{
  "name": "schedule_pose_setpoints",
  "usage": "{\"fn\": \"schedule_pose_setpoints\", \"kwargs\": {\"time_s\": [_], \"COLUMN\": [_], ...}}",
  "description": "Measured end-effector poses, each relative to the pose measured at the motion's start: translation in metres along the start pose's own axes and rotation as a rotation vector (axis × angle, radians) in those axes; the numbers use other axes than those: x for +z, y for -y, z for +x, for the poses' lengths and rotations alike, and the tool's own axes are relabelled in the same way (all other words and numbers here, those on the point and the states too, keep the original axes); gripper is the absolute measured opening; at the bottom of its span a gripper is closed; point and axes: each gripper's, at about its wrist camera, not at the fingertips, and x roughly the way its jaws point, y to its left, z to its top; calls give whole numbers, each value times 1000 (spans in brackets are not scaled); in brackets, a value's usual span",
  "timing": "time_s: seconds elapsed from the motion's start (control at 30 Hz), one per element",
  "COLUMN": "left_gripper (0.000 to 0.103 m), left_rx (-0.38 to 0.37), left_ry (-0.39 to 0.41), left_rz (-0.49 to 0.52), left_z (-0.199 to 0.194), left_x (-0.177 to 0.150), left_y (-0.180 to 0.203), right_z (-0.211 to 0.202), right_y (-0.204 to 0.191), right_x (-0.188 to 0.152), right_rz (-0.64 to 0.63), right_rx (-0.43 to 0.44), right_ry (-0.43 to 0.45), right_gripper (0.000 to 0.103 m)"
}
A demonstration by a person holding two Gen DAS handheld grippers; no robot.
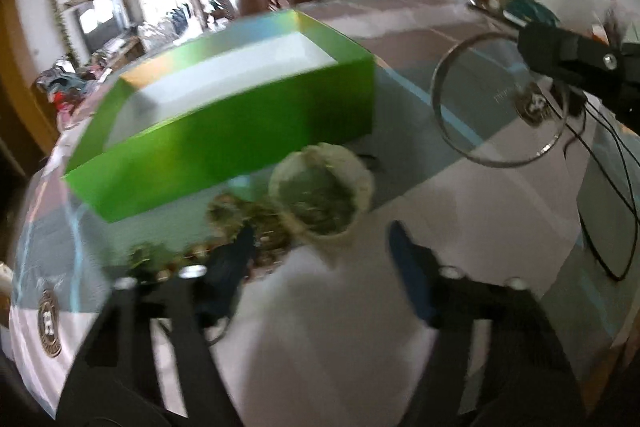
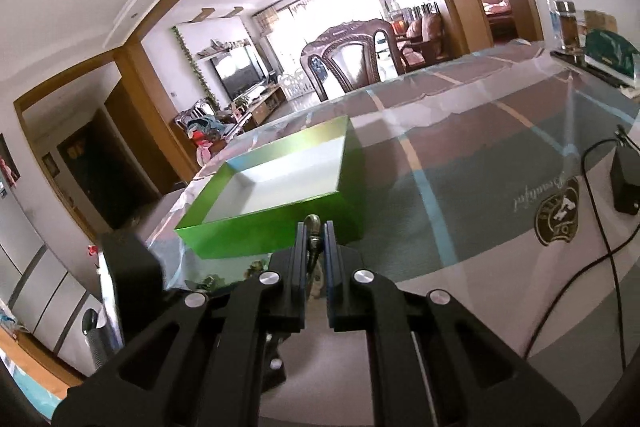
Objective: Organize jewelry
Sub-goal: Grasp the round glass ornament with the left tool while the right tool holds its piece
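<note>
An open green box (image 1: 224, 131) with a white inside stands on the table. In front of it lies a heap of greenish beaded jewelry (image 1: 236, 215). Beside the heap is a wide pale-rimmed bangle (image 1: 320, 187). My left gripper (image 1: 320, 231) is open, its fingertips on either side of the bangle's near edge without touching it. At the upper right my right gripper (image 1: 528, 45) is shut on a thin metal hoop (image 1: 437, 95), held above the table. In the right wrist view the hoop (image 2: 313, 227) sits edge-on in the right gripper (image 2: 314, 227), just before the box (image 2: 280, 183).
A black adapter (image 2: 626, 183) and its cables (image 2: 612, 259) lie on the patterned tablecloth (image 2: 480, 227) at the right. A bottle and a glass jar (image 2: 566, 23) stand at the far right corner. A carved chair (image 2: 352, 63) stands behind the table.
</note>
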Motion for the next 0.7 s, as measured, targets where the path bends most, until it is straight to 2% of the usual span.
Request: {"fn": "schedule_pose_setpoints", "kwargs": {"time_s": [0.03, 0.1, 0.13, 0.2, 0.23, 0.27, 0.43, 0.57, 0.7], "left_gripper": [48, 42, 36, 29, 10, 8, 2, 4, 2], "left_rx": [-11, 20, 40, 20, 9, 15, 11, 4, -8], "left_ry": [-21, -34, -35, -34, -33, -30, 42, 45, 89], "left_rz": [10, 29, 34, 2, -15, -23, -99, -82, -73], "left_z": [6, 14, 16, 15, 15, 15, -3, -9, -23], "left_x": [2, 3, 4, 6, 6, 8, 6, 5, -1], "left_y": [3, 6, 6, 2, 0, -1, -23, -23, -21], "right_z": [0, -1, 0, 3, 5, 6, 7, 7, 5], "right_y": [2, 7, 10, 9, 8, 9, 3, 3, 2], "right_x": [0, 0, 0, -1, -2, -3, -4, -4, -7], "right_rz": [7, 14, 18, 15, 15, 16, 7, 9, 11], "right_rx": [-3, -8, -7, -7, -6, -3, 8, 8, 12], "right_ry": [2, -3, -8, -15, -19, -21, -27, -27, -21], "right_gripper": [8, 8, 8, 8, 8, 8, 8, 8, 8]}}
